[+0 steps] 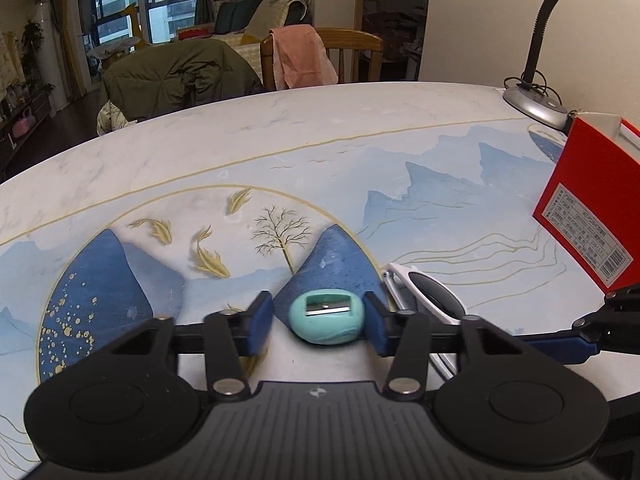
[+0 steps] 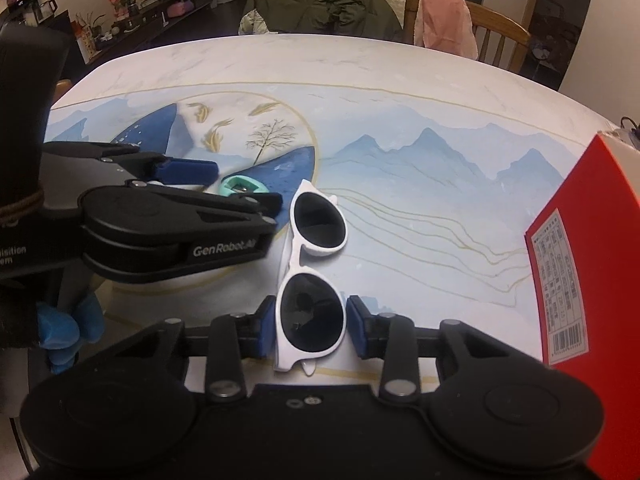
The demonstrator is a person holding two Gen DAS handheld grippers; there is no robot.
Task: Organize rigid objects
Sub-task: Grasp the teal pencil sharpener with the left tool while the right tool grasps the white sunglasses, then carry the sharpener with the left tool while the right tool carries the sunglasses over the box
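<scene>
A small teal pencil sharpener [image 1: 326, 316] lies on the painted tablecloth [image 1: 400, 152] between the blue pads of my left gripper [image 1: 318, 320]. The right pad is against it, and a gap shows at the left pad. White sunglasses with dark lenses [image 2: 320, 216] lie just right of the sharpener. My right gripper [image 2: 312, 328] holds the near lens, its pads against the white rim on both sides. In the right wrist view, the left gripper [image 2: 248, 184] reaches in from the left, with the sharpener [image 2: 240, 186] between its fingers.
A red box [image 2: 580, 260] with a barcode label stands at the right, also seen as the red box [image 1: 592, 208] in the left wrist view. A gooseneck desk lamp [image 1: 536, 104] is behind it. Chairs draped with clothes stand past the far edge. A blue-gloved hand [image 2: 64, 328] holds the left gripper.
</scene>
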